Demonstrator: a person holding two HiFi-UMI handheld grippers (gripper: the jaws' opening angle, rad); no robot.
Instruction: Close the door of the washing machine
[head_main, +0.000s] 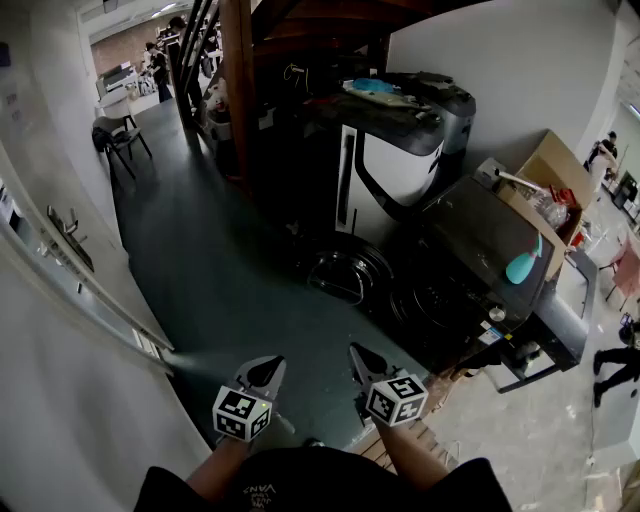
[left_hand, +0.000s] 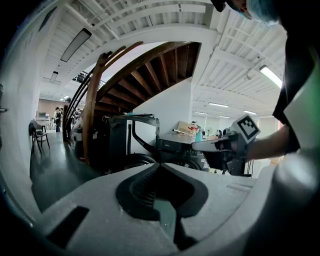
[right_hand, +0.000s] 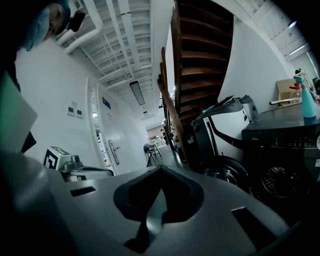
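A dark floor (head_main: 230, 260) filled the middle of the head view, with a white wall (head_main: 520, 70) behind the machines and a wooden staircase (head_main: 240, 90) rising at the back. Under the stairs stood a white-and-black appliance (head_main: 400, 150) with a dark top. Just beside it, to the right in the head view, stood the black washer (head_main: 480, 235). Its front faced the floor and its drum opening (head_main: 430, 300) was uncovered. The round door (head_main: 345, 272) was swung out wide to the left of that opening, in front of the white-and-black appliance and well clear of the washer's front. A cardboard box (head_main: 550, 170) stood against the wall beyond the washer. A chair (head_main: 120, 135) stood far off by the left wall.

Both grippers were held low at the near edge of the head view, side by side and well apart from the door. The left gripper (head_main: 266, 372) was clenched, its jaws meeting at the tips with nothing between them. The right gripper (head_main: 363, 362) was likewise clenched and empty. It pointed toward the washer, with the open door and drum in its own view to the right of the jaws. Each carried its marker cube at the rear, and a bare forearm reached back from each toward the person's dark shirt. A teal bottle (head_main: 522, 265) stood on the washer's top.
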